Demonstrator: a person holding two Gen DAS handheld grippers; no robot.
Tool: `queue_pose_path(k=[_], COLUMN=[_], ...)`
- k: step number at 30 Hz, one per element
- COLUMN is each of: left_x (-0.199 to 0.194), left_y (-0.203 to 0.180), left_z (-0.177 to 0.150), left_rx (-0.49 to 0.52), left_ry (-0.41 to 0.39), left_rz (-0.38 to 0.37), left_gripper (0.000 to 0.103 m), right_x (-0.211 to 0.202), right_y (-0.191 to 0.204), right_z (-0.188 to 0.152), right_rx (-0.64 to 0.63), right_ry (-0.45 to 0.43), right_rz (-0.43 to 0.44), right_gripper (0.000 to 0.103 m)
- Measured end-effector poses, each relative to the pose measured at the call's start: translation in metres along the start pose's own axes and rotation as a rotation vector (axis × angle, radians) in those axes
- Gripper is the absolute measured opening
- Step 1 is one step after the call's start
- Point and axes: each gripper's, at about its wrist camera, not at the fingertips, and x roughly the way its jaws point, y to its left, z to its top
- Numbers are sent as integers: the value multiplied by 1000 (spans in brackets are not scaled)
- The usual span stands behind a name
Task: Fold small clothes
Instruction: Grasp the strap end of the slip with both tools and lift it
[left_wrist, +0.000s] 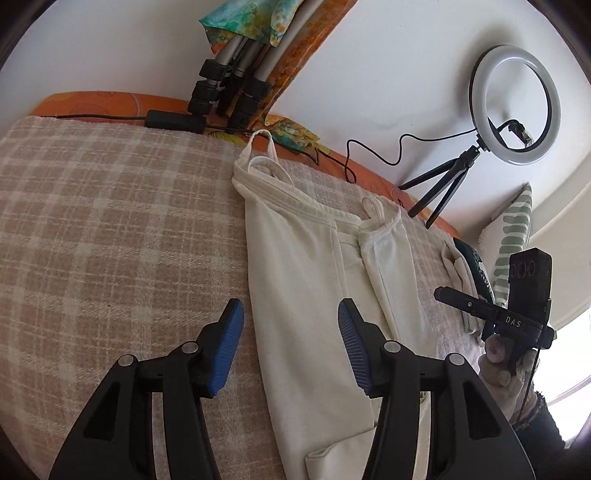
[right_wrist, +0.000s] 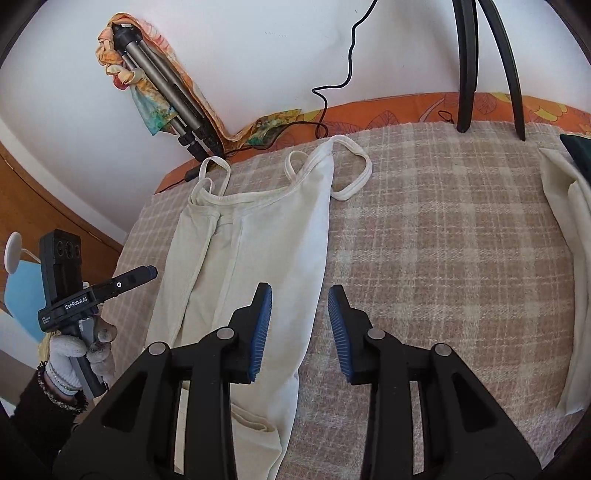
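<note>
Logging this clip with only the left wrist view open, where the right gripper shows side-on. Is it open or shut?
Observer: Open. In the right wrist view, the right gripper has its blue pads apart and holds nothing.
Operator: Where is it relative to the top?
Observer: It is at the right-hand edge of the white camisole, with one pad over the cloth and the other over the checked blanket.
Operator: Is the strap on that side tidy?
Observer: No. One strap loop lies spread open on the blanket beside the top.
</note>
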Motion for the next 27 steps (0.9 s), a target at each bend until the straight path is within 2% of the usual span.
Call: queue_pose_path(k=[5, 10, 16, 17, 18, 19, 20, 21, 25, 27], left_x=[22, 34, 46, 47, 49, 50, 50, 50, 45, 47], left_y=[17, 21, 31, 31, 30, 29, 29, 29, 25, 26], left_z=[21, 40, 58, 60, 62, 63, 64, 65, 69, 69], left_rx=[-48, -35, -105, -110, -106, -99, -89, -82, -50, -45], left_ry=[11, -5, -10, -6, -2, 4, 8, 5, -31, -25], left_rz=[-57, -109, -180, -186, -182, -171, -160, -148, -122, -117], left_gripper=[52, 52, 49, 47, 40, 29, 22, 8, 7, 7], right_x=[25, 49, 69, 71, 73, 73, 73, 70, 51, 51], right_y=[-24, -37, -42, -43, -43, -42, -42, -43, -45, -43], right_z=[29, 54, 67, 67, 67, 67, 67, 67, 76, 81], right_rx=[69, 102, 165, 173, 181, 185, 190, 199, 202, 186], right_ry=[3, 11, 2, 5, 6, 3, 4, 3, -61, -59], right_rz=[82, 161, 255, 261, 273, 278, 279, 275, 262, 241], right_gripper=[34, 34, 34, 34, 29, 22, 7, 7, 5, 5])
